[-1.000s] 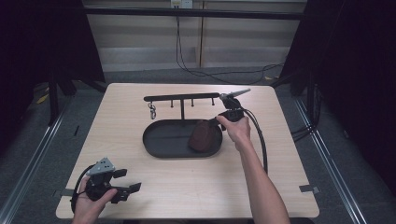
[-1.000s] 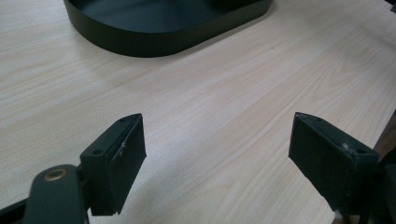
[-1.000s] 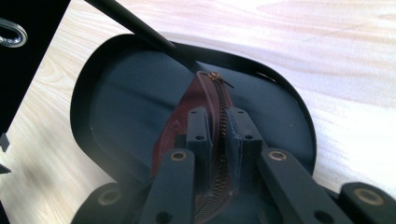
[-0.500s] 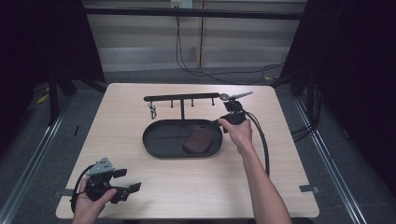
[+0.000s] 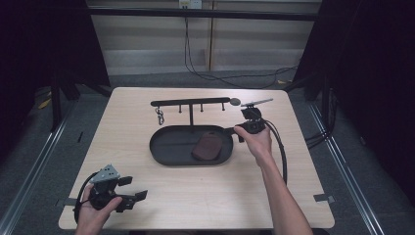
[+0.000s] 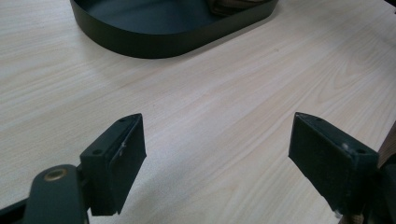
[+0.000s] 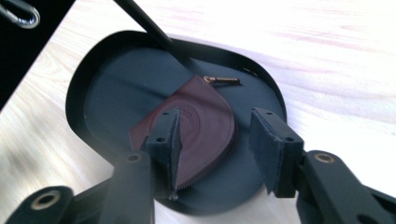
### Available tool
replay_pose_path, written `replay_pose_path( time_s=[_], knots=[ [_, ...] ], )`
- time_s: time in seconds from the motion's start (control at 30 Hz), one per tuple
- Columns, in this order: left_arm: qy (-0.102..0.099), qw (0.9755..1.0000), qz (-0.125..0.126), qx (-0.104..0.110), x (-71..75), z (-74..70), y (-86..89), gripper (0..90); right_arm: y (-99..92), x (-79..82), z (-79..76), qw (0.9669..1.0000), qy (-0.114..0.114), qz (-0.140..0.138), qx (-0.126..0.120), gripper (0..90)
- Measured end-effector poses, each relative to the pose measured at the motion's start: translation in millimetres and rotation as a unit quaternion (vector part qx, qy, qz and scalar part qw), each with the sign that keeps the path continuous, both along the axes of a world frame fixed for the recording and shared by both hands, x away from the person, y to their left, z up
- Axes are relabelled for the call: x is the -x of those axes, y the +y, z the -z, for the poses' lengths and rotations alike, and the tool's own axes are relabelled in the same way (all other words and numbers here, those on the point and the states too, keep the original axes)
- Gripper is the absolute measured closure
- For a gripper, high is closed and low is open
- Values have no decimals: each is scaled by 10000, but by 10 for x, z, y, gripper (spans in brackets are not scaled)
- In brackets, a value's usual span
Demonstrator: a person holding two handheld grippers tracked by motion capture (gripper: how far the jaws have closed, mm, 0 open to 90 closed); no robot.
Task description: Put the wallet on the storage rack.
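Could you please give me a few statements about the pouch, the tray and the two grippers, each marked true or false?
1. The brown zip pouch lies inside the black oval tray. True.
2. The right gripper is clamped on the pouch. False: its jaws have just been opening and stand apart above the pouch, with nothing pressed between them.
3. The left gripper holds a key ring. False: its jaws are open over bare wooden table.
4. A black hanger rack stands at the tray's far side. True.
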State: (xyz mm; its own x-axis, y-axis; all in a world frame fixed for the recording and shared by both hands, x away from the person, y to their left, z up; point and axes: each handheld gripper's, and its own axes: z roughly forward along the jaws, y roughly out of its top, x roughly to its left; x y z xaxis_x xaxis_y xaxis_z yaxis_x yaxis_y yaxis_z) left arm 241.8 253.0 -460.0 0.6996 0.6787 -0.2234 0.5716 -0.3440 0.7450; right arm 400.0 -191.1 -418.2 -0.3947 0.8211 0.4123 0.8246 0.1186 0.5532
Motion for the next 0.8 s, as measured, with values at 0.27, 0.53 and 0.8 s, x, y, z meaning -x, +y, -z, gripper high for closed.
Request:
replay_pose_path(
  time_s=[0.27, 0.53, 0.8],
  knots=[
    [-8, 10000, -20, 23, -1, -4, 11, 186, -27, 180, -26, 9995, -309, 4, 114, 386],
    [5, 10000, -65, 22, -7, 0, 12, 186, -84, 356, -20, 9991, -390, 7, 133, 272],
    [20, 10000, -73, 10, -11, 3, 13, 186, -238, 557, 7, 9982, -556, 0, 244, 256]
  ],
)
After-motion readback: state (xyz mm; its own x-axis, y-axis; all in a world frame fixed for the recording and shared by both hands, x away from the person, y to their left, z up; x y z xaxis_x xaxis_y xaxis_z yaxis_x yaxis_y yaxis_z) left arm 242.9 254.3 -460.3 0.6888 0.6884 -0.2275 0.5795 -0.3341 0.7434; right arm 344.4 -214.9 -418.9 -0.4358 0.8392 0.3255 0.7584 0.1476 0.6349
